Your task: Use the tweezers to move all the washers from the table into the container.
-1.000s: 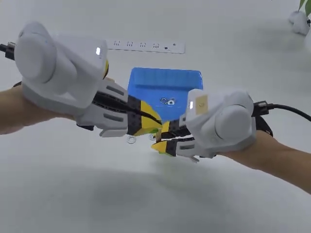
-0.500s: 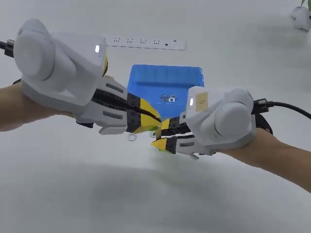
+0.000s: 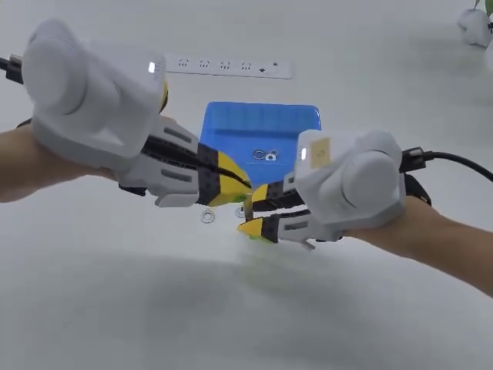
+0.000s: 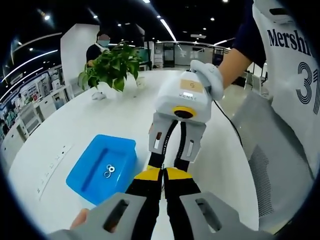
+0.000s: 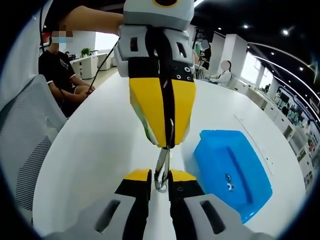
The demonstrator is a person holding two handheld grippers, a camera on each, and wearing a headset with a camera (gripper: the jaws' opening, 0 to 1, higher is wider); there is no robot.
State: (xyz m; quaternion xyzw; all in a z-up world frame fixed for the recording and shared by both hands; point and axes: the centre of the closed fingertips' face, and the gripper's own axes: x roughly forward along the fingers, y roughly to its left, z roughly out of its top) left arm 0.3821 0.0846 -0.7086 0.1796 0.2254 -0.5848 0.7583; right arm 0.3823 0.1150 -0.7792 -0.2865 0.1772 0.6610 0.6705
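My left gripper (image 3: 246, 188) and right gripper (image 3: 246, 218) meet jaw to jaw just in front of the blue container (image 3: 262, 123). In the right gripper view, thin metal tweezers (image 5: 165, 155) run from the left gripper's shut yellow jaws down between the right gripper's (image 5: 160, 177) nearly closed jaws. Both seem to grip them. Two washers (image 3: 266, 156) lie inside the container, seen also in the left gripper view as washers (image 4: 108, 171). One washer (image 3: 207, 217) lies on the white table below the left gripper's jaws.
A white power strip (image 3: 227, 68) lies behind the container. A potted plant (image 4: 112, 67) stands further back on the table. A grey mesh chair (image 5: 25, 145) and a seated person (image 5: 57, 65) are beside the table's edge.
The grippers stay jaw to jaw in front of the container. Only the head view has drifted a little.
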